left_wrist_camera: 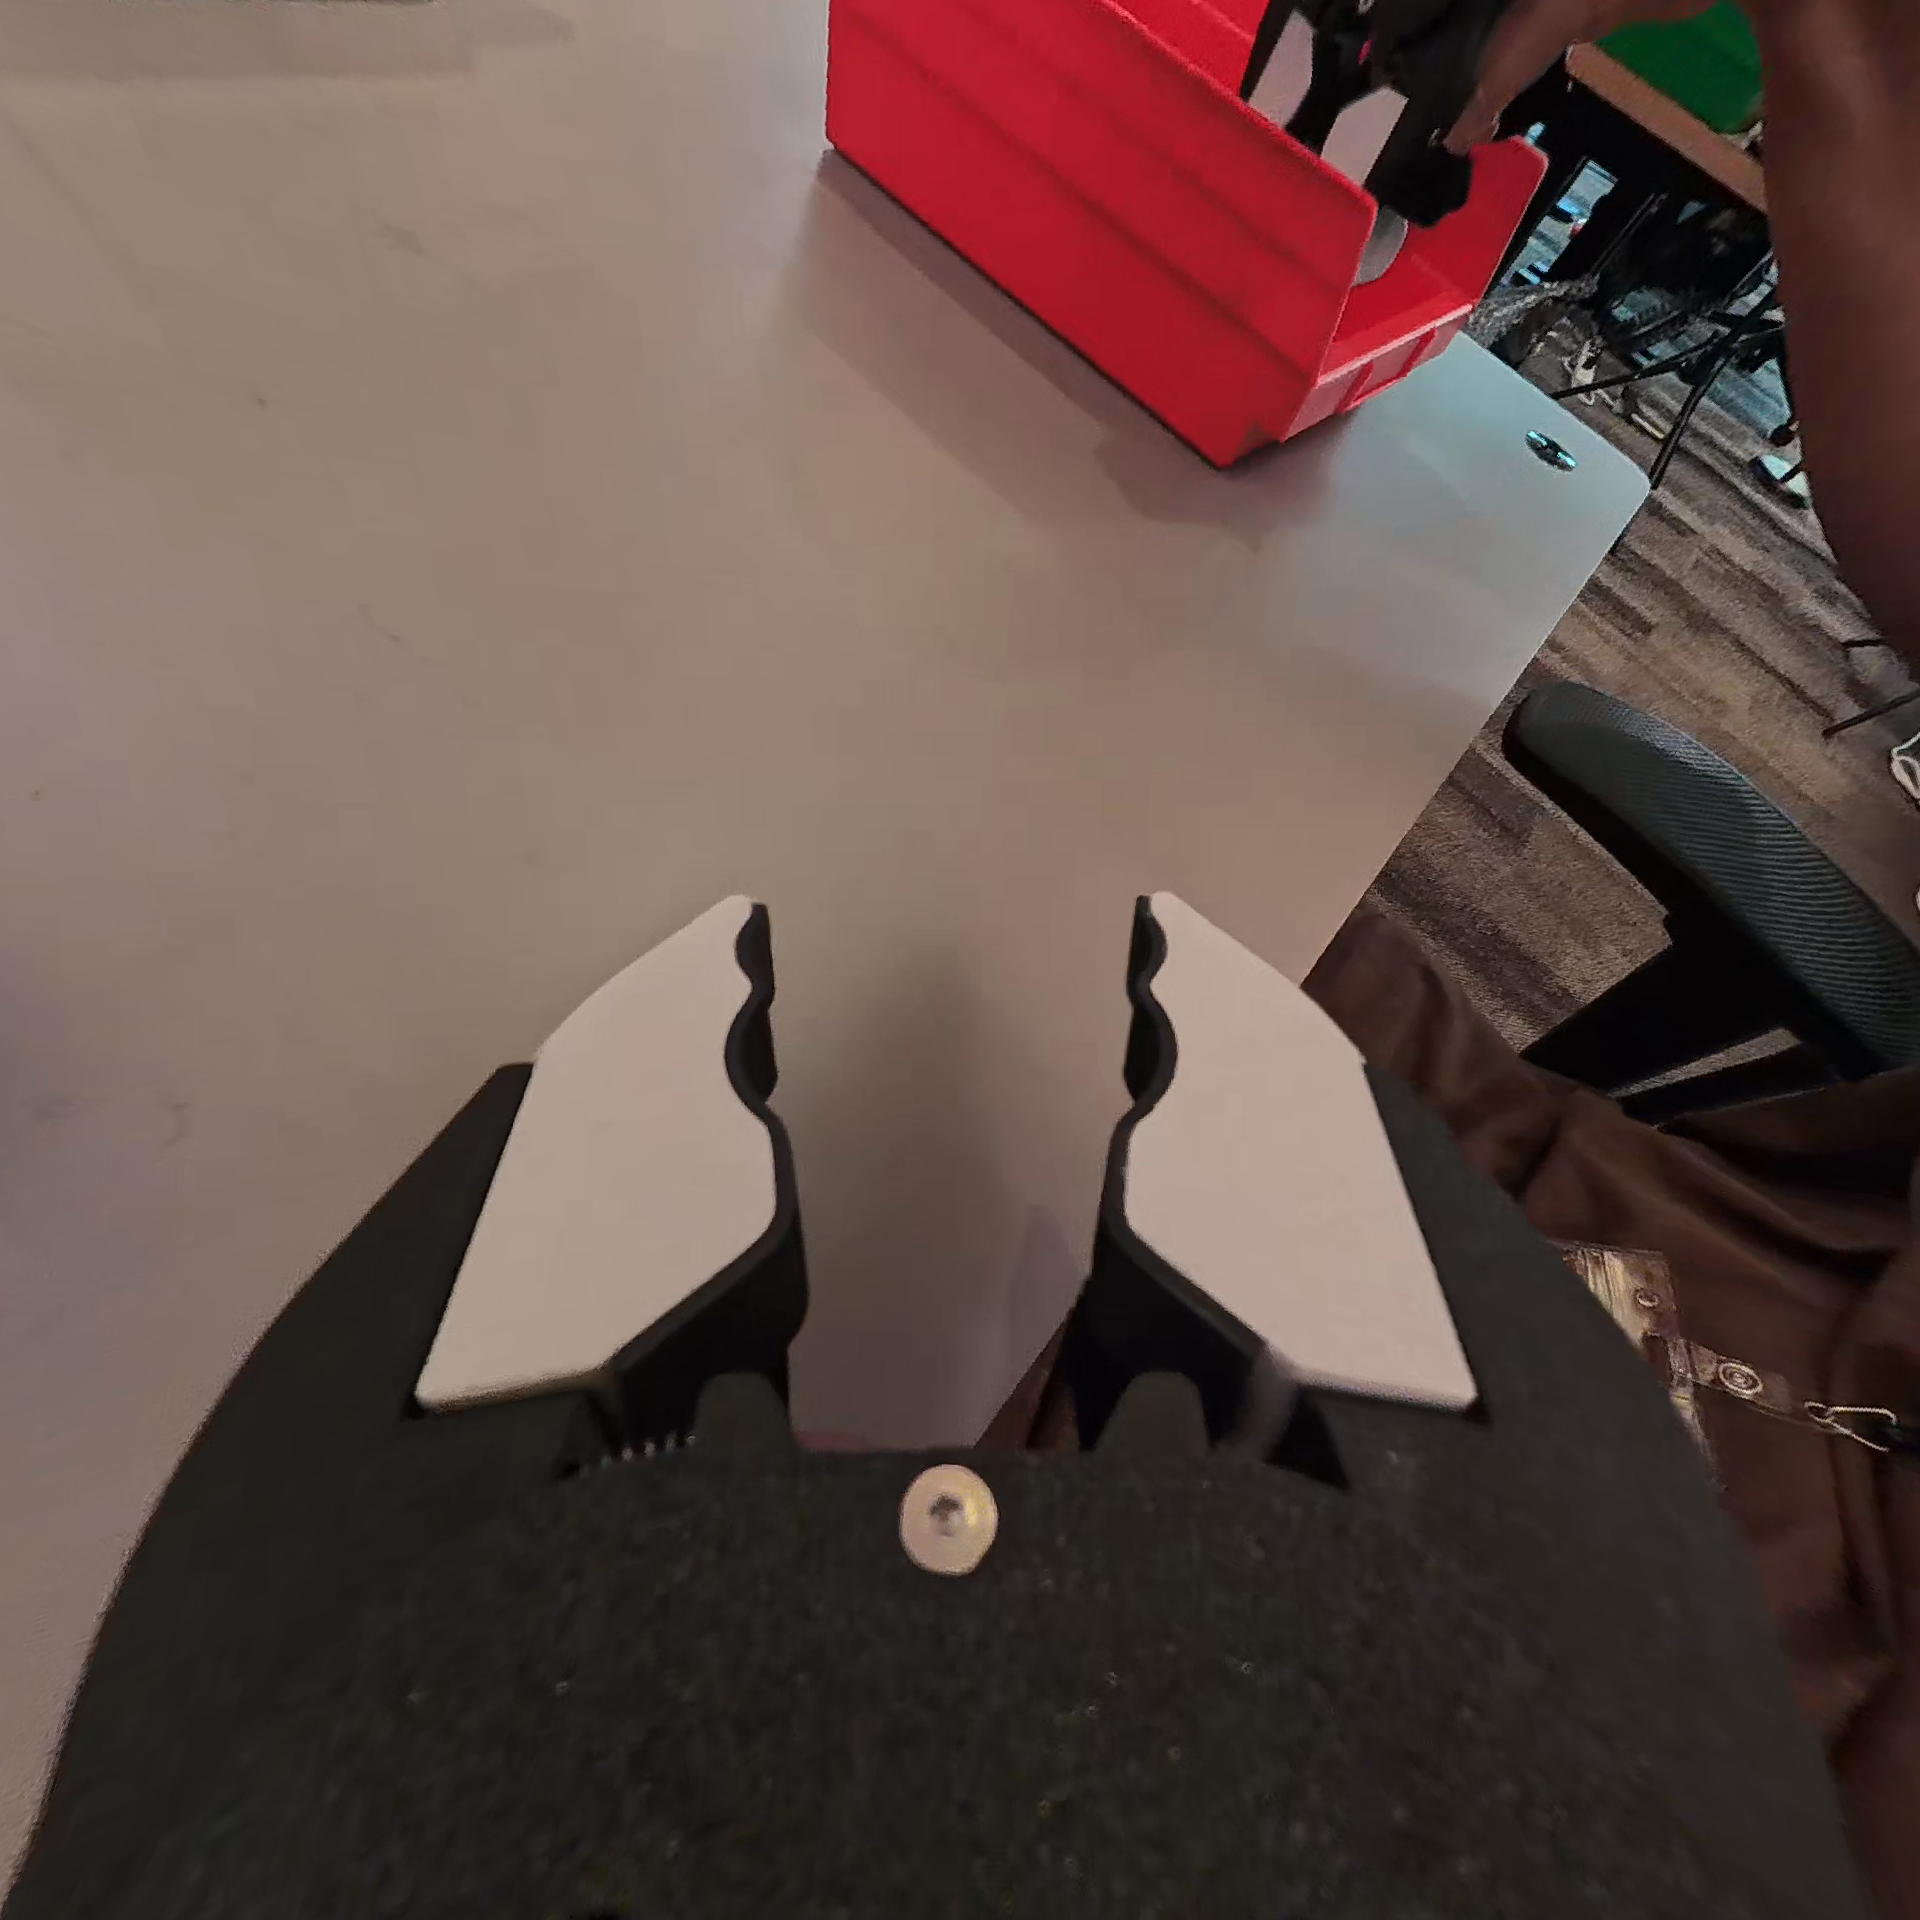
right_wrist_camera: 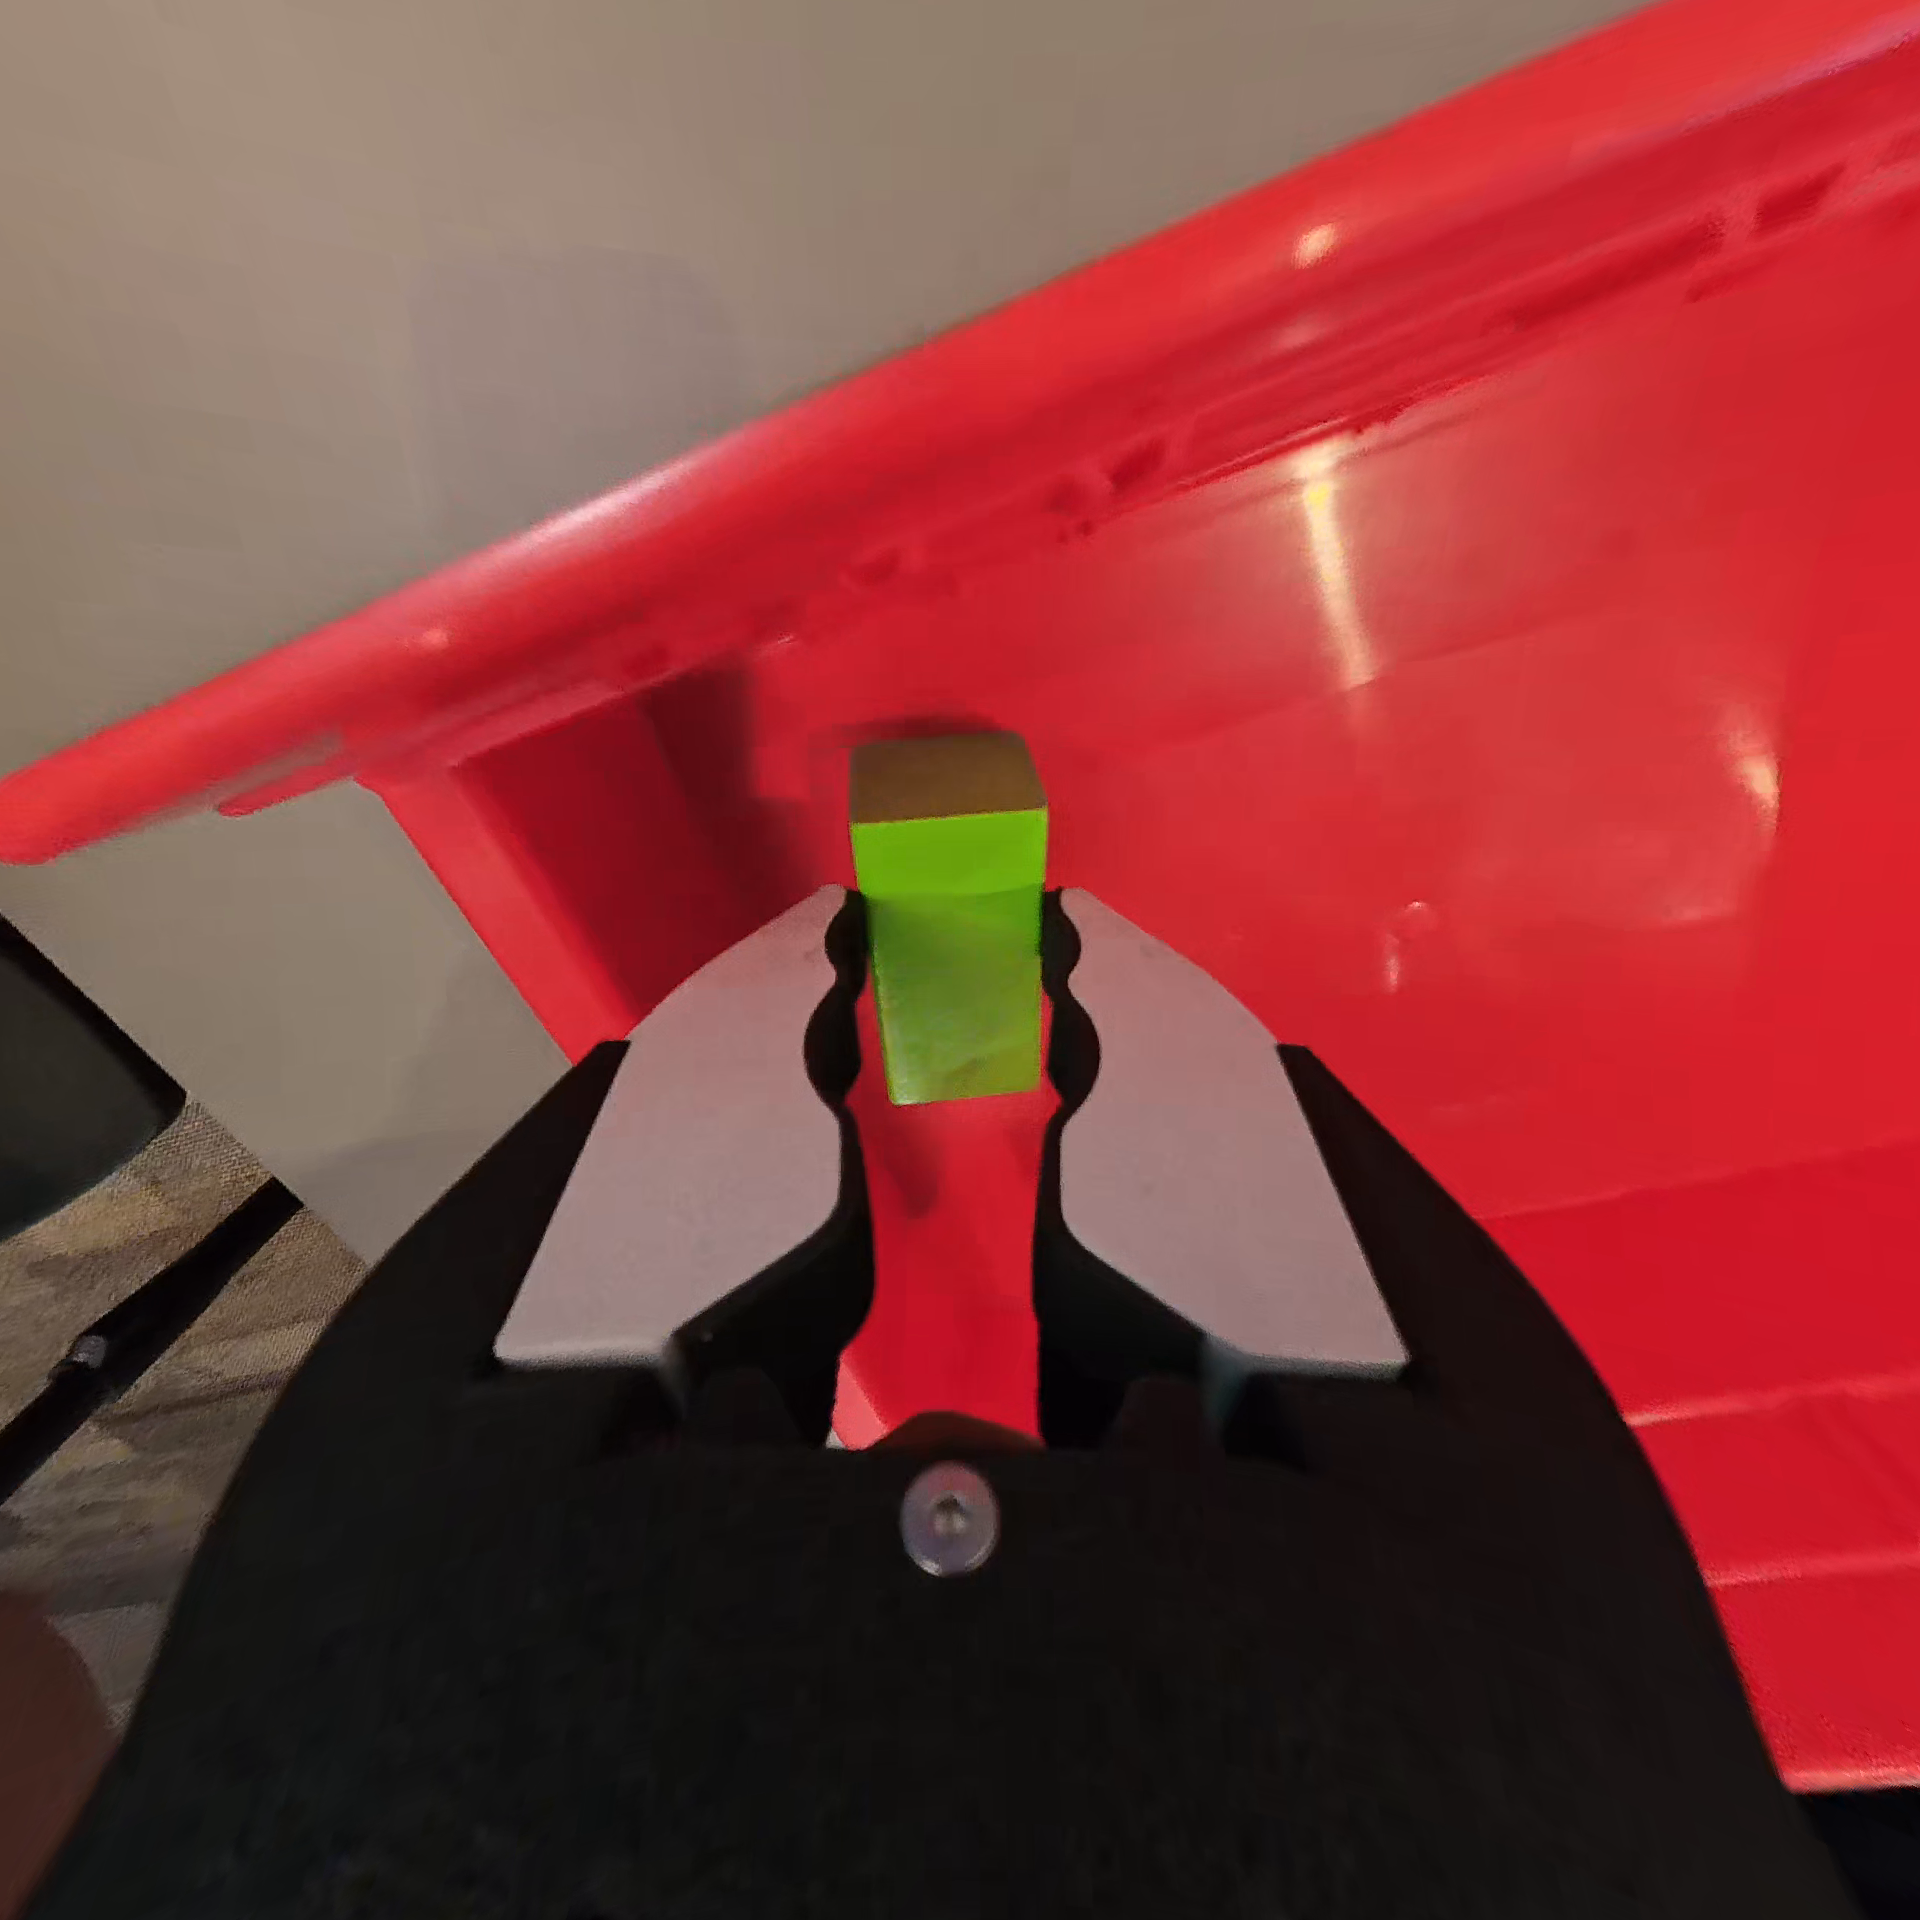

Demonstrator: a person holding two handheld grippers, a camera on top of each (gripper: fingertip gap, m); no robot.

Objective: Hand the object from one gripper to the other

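A bright green block (right_wrist_camera: 951, 956) with a bare wooden end face sits between the fingers of my right gripper (right_wrist_camera: 948, 914), which is shut on it inside the red bin (right_wrist_camera: 1455, 831). My left gripper (left_wrist_camera: 951, 914) is open and empty, low over the grey table (left_wrist_camera: 520, 520) near its front edge. In the left wrist view the right gripper (left_wrist_camera: 1371, 114) shows far off, held by a hand and reaching into the red bin (left_wrist_camera: 1091, 229). The block is hidden in that view.
The red bin stands near the table's right edge (left_wrist_camera: 1579, 582). A black office chair (left_wrist_camera: 1745, 883) stands on the carpeted floor to the right of the table. A person's brown clothing (left_wrist_camera: 1662, 1247) lies close by my left gripper.
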